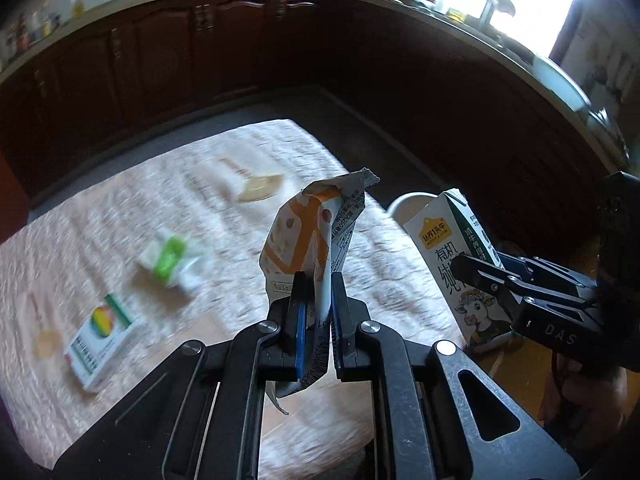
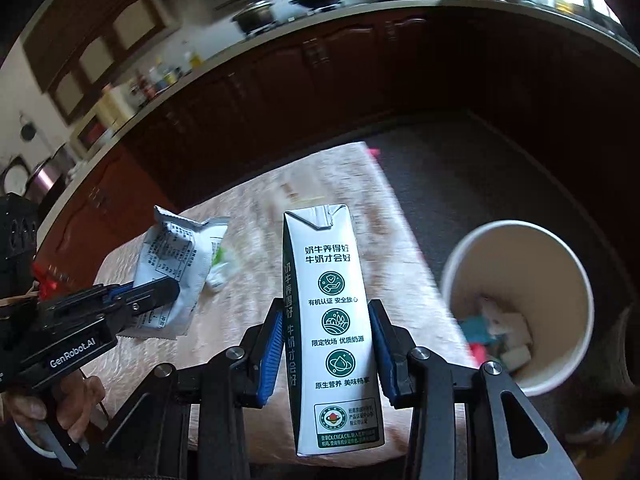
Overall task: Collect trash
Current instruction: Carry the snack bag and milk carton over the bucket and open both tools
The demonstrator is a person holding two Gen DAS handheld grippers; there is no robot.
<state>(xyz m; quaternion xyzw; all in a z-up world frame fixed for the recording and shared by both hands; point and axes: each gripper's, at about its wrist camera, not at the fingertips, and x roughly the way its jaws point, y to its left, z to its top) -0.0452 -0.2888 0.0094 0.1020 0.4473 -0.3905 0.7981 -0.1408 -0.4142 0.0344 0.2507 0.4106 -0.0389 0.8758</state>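
Trash in both tools: my left gripper pinches a crumpled wrapper, my right gripper clamps an upright milk carton. White bin sits at three o'clock beside the table, where a green packet lies at ten o'clock.

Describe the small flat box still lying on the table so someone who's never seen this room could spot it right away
Start at the table under the pale pink cloth. Near its edge closest to the left wrist camera lies the small flat box. It is white with a green stripe and a round multicoloured logo, unlike the crumpled green-and-white wrapper beside it.
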